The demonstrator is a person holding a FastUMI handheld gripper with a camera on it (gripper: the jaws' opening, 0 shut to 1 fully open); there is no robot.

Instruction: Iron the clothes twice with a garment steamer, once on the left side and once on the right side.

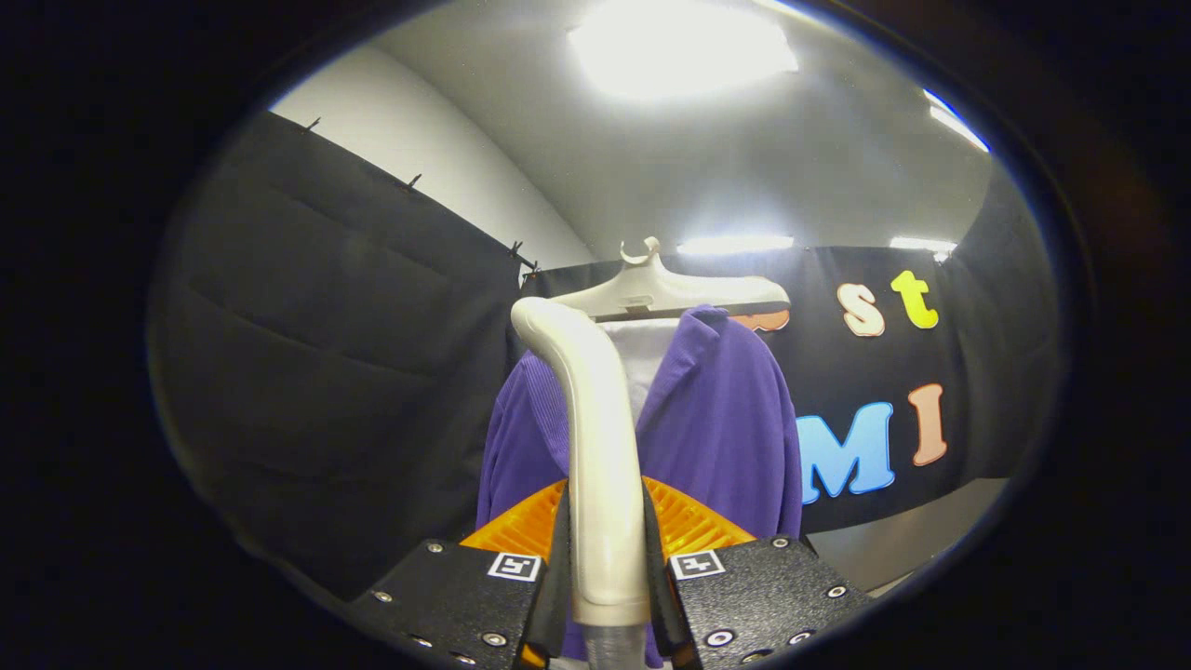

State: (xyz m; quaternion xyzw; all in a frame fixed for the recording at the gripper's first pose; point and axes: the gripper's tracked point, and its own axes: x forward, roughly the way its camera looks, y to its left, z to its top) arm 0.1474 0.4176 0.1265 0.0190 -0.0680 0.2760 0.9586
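Gripper (605, 568) is clamping the steamer handle (600, 437): both fingers are pressing on its lower shaft, one on each side, with no gap showing. You are holding the handle upright between the fingers, its long axis running straight up from them, and its top is curving over to the left and away toward the garment; the steamer's face is hidden behind that bend, so which way it is pointing cannot be confirmed. Beyond the handle, a purple jacket (716, 419) is hanging over a white shirt (642, 358) on a pale hanger (661, 288), open at the front.

Judged from this, you are working near the collar, close to the left lapel. Keep the grip square so the shaft is not twisting between the fingers. Draw the head down the left panel in one steady, even line, staying in light contact with the cloth, then repeat on the right panel.
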